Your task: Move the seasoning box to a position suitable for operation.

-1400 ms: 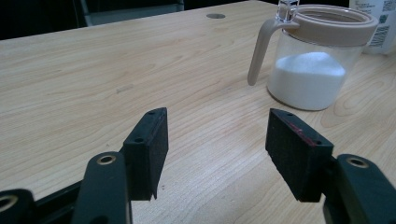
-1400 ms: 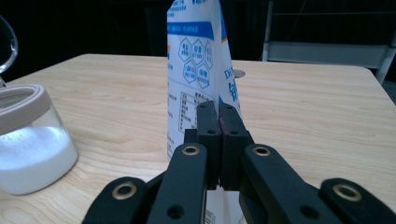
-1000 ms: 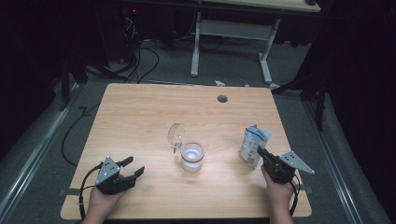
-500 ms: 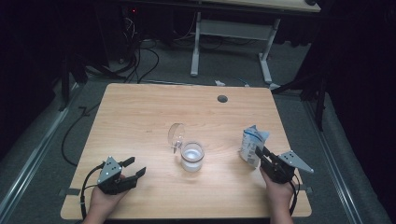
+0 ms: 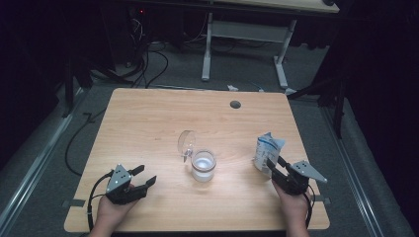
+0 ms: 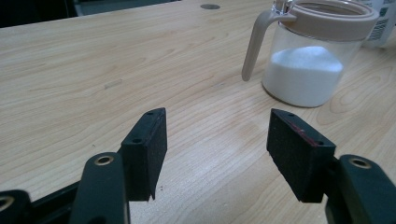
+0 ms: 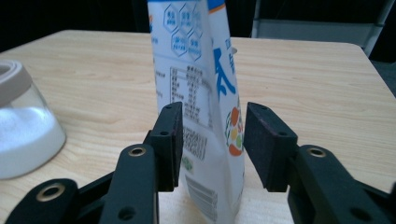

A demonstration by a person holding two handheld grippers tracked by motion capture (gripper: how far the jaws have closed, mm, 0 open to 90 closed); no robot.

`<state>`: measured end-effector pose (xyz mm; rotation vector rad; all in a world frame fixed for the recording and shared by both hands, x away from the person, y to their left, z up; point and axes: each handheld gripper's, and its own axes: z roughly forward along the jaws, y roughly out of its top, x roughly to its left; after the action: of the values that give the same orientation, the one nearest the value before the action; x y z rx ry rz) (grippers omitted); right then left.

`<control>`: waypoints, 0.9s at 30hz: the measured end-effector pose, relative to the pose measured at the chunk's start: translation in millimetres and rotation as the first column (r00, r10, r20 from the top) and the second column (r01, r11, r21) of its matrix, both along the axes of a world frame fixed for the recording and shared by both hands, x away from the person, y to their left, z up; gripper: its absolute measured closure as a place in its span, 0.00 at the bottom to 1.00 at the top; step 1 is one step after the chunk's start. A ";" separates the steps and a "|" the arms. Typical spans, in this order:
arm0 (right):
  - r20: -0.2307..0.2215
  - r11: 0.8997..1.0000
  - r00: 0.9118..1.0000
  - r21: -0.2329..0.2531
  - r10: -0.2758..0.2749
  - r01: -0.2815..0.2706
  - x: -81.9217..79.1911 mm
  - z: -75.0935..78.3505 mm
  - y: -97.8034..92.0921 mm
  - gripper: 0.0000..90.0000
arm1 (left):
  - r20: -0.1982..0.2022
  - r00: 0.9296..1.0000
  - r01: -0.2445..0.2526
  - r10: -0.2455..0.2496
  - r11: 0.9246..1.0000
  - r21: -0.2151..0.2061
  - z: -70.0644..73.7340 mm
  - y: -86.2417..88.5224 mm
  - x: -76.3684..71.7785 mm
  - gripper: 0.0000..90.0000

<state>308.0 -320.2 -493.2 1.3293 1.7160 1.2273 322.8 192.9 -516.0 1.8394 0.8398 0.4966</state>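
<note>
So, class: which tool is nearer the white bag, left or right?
Right. The right tool has its jaws around the white bag; the left tool sits across the table, beyond the jar.

Each hand holds a black gripper with 2 flat, block-shaped jaws. The left gripper [image 5: 140, 177] carries a grey three-cornered plate on top, dotted with small dark holes, and a black cable loops from its rear. The right gripper [image 5: 274, 165] bears the same grey plate and a black cable at the wrist. Close up, the jaw pads [image 6: 299, 144] are matte black with small screw holes, one edged with a thin red line; brass-ringed pivots join the linkage arms. The forearms are bare of sleeves.
</note>
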 end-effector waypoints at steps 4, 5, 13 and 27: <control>-0.005 0.999 1.000 -0.044 -0.014 0.013 -8.1 -2.8 2.1 0.61 | -0.003 1.000 -0.004 0.004 1.000 0.004 0.0 -2.6 2.4 0.43; -0.010 0.999 1.000 -0.044 -0.020 0.019 -10.8 -3.2 1.8 0.60 | -0.005 1.000 -0.006 0.006 1.000 0.002 -0.2 -3.5 2.7 0.43; -0.031 0.998 0.999 -0.062 -0.031 0.029 -35.2 -10.4 2.6 0.60 | -0.031 0.999 -0.015 0.016 0.999 0.030 -1.2 -10.1 7.5 0.43; -0.052 0.987 0.994 -0.125 0.092 -0.098 -46.6 -10.6 32.3 0.70 | -0.066 0.998 -0.002 0.003 1.000 0.027 1.8 -19.6 9.0 0.42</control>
<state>261.5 -287.9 -503.8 1.2212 1.8763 1.1264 331.8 173.4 -514.2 1.8879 0.8835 0.4529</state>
